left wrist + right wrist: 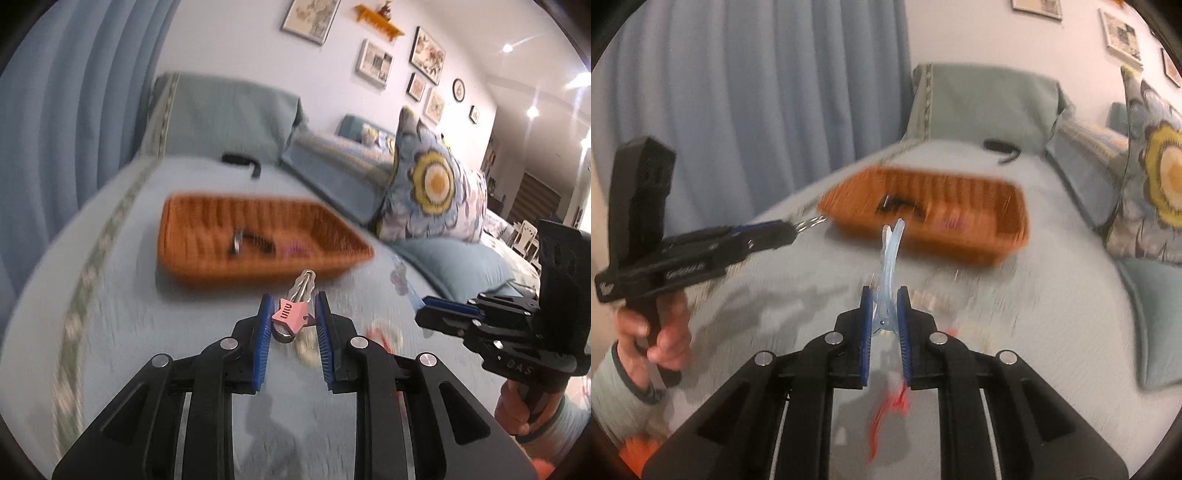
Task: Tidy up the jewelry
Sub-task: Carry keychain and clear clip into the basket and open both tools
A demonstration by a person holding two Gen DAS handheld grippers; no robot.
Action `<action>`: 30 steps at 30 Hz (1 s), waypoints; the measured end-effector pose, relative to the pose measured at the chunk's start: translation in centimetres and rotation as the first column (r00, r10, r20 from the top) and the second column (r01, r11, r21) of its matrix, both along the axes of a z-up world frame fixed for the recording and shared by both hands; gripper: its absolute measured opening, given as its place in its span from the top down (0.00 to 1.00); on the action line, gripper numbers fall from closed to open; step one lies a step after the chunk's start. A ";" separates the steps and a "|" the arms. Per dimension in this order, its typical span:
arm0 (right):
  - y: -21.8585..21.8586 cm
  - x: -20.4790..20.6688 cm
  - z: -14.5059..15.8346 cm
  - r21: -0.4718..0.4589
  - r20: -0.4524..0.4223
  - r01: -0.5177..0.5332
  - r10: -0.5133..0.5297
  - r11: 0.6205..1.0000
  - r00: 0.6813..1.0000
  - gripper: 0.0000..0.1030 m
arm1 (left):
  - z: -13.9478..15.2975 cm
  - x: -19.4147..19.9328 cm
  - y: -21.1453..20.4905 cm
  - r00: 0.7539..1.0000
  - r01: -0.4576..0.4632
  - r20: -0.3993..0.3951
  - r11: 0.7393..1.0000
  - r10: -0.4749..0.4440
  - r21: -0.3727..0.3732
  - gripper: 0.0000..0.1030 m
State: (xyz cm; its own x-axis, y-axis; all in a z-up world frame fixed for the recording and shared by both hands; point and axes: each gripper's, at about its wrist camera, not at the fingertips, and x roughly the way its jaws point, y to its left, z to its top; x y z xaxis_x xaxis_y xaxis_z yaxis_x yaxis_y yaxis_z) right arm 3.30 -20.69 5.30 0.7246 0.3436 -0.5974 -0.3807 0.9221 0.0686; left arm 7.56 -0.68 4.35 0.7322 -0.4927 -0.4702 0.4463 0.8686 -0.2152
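Note:
My left gripper is shut on a pink star hair clip with a silver metal prong pointing forward, held above the bed. An orange woven basket lies just ahead; it holds a dark clip and a purple item. My right gripper is shut on a translucent light-blue hair clip, also held above the bed, with the basket ahead. The left gripper also shows in the right wrist view, and the right gripper in the left wrist view.
The light-blue bedspread carries more blurred accessories under the grippers, among them a red item. A black object lies behind the basket. A floral pillow stands at the right. A blue curtain hangs at the left.

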 end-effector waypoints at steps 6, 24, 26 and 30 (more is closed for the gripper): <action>-0.7 8.9 2.7 0.051 0.004 0.059 -0.059 0.997 0.998 0.89 | 2.0 7.1 -0.8 0.998 -0.059 0.010 0.998 0.059 -0.018 0.80; -1.2 21.7 -4.4 0.003 -0.300 0.201 -0.191 0.980 0.935 0.89 | -3.1 15.7 -1.4 0.968 -0.195 -0.143 0.978 0.205 0.076 0.79; -1.4 21.8 -4.5 0.005 -0.312 0.207 -0.195 0.978 0.930 0.86 | -3.4 15.8 -1.3 0.966 -0.194 -0.157 0.978 0.204 0.077 0.76; -1.9 21.6 -4.4 0.037 -0.337 0.207 -0.183 0.978 0.924 0.76 | -3.1 15.0 -0.5 0.967 -0.193 -0.164 0.981 0.196 0.036 0.60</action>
State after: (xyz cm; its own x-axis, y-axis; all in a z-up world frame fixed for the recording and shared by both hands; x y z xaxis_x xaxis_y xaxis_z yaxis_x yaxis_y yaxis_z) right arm 24.94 -22.60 0.93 0.5478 0.2653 -0.7934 -0.1387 0.9641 0.2266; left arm 22.51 -1.23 1.22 0.7239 -0.3383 -0.6013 0.2280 0.9399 -0.2543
